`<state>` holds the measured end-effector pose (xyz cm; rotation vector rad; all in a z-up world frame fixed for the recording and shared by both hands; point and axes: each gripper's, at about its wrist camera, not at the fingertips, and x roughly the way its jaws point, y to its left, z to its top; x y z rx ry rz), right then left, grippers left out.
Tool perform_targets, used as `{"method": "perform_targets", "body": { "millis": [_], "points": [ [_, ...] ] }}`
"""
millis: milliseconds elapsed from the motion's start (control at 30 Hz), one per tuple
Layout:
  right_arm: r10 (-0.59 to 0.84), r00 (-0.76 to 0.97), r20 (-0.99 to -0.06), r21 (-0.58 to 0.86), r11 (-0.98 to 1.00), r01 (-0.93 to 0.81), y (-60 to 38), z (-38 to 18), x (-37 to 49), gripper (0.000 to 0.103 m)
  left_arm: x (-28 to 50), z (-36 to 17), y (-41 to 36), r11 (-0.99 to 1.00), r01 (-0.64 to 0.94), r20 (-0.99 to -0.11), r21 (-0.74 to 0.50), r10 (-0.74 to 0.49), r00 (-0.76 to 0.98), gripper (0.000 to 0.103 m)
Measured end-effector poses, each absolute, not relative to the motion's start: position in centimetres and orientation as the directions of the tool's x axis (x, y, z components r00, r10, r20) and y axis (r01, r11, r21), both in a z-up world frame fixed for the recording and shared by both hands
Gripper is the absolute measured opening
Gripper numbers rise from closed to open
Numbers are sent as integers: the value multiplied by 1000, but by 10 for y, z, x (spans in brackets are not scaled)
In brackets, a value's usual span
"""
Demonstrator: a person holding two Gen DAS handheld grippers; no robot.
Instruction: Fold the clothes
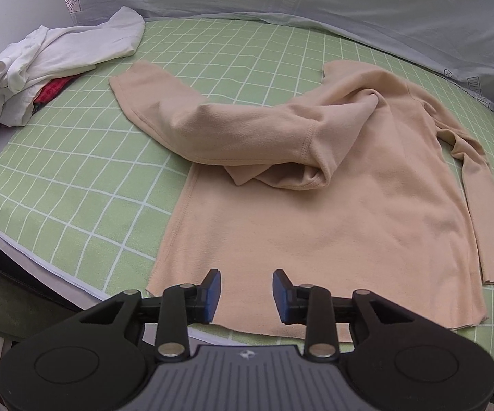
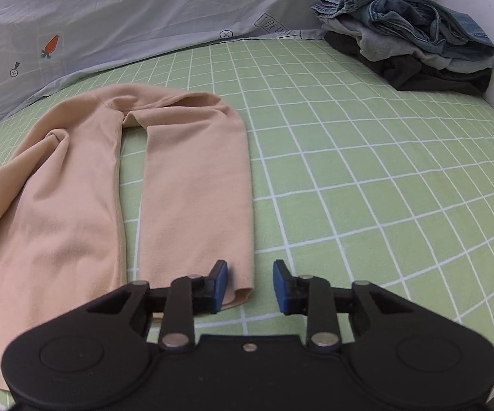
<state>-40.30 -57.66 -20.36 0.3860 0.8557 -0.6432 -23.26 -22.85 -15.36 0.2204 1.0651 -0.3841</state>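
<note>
A beige long-sleeved top (image 1: 315, 233) lies on the green checked bed sheet (image 1: 75, 185), hem toward me. Its left sleeve (image 1: 185, 116) is folded across the chest and points left. Its right sleeve (image 2: 195, 185) lies straight down beside the body (image 2: 58, 205). My left gripper (image 1: 246, 296) is open and empty, just above the hem near the bed's front edge. My right gripper (image 2: 250, 286) is open and empty, with its left fingertip over the right sleeve's cuff (image 2: 240, 296).
A heap of white clothes over something red (image 1: 41, 72) lies at the back left. A pile of jeans and dark clothes (image 2: 415, 34) lies at the back right by a white wall. A grey carrot-print quilt (image 2: 144, 10) runs along the back. Bare sheet (image 2: 384, 178) lies right of the top.
</note>
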Motion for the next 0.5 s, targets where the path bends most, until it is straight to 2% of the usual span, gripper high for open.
{"method": "perform_targets", "body": {
  "millis": [100, 233, 400, 500],
  "points": [
    [-373, 481, -793, 42, 755, 654, -581, -202, -402, 3, -230, -153, -241, 902, 431, -882, -1, -205, 425, 36],
    [-461, 437, -772, -53, 732, 679, -598, -197, -404, 2, -223, -153, -254, 895, 446, -879, -3, -215, 425, 36],
    [-642, 340, -687, -208, 623, 754, -640, -179, -409, 2, -211, -153, -262, 893, 449, -878, -3, -217, 426, 36],
    [-694, 290, -659, -271, 579, 769, -656, -176, -408, 2, -201, -156, -264, 900, 436, -881, -9, -214, 422, 36]
  ]
}}
